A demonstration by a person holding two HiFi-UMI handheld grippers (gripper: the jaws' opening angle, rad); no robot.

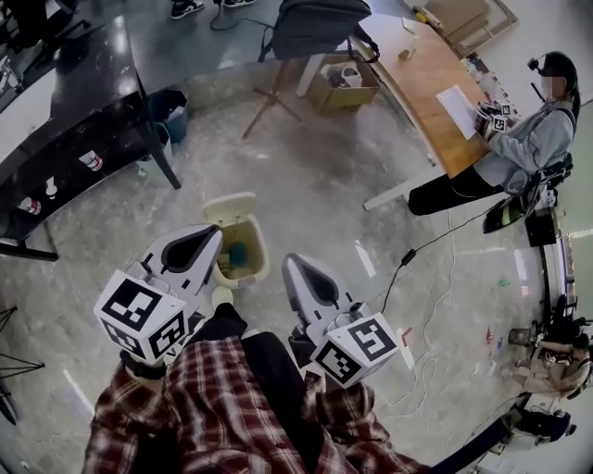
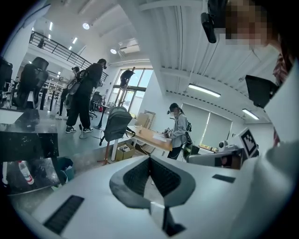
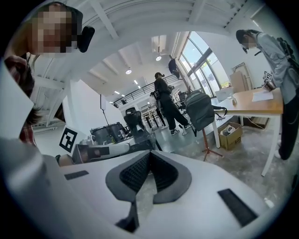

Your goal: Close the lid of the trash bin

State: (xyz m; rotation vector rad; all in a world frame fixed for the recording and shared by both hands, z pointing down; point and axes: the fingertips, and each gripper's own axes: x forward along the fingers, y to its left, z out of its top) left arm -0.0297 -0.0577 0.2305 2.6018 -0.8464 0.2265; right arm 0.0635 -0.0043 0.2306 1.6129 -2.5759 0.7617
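Two tables on the far part of a grey mottled floor (image 1: pixel 306 176): a black table (image 1: pixel 83 74) at upper left and a wooden desk (image 1: pixel 422 69) at upper right, the desk bearing a sheet of paper (image 1: pixel 457 109), with a person (image 1: pixel 533 143) at its right edge. Between the tables, a dark backpack (image 1: pixel 320 23) atop a wooden stand (image 1: pixel 273 93).

Near the centre of the head view, a cream trash bin (image 1: pixel 262 248) upright on the floor, lid (image 1: pixel 230 205) raised at the far edge, mouth uncovered. Inside, a blue-green item (image 1: pixel 238 253), kind not discernible. Bin just beyond the tips of both grippers, nearer the left one.

Beneath the near end of the wooden desk, an open cardboard box (image 1: pixel 324 95) holding pale objects too small to identify. Beneath the black table, a blue bin (image 1: pixel 172 118) with light-coloured waste showing at its top.

Left gripper (image 1: pixel 215 233), white, angled toward the trash bin's left rim, contact not discernible. Jaws pressed together, nothing between them. Right gripper (image 1: pixel 289 263), white, just right of the trash bin, jaws likewise closed on nothing. At the rear of each, a marker cube (image 1: pixel 139 315) with black-and-white square patterns, above red plaid clothing (image 1: pixel 232 407).

Along the black table's near edge, two small bottles (image 1: pixel 91 160) with red-and-white labels, print too small to read.
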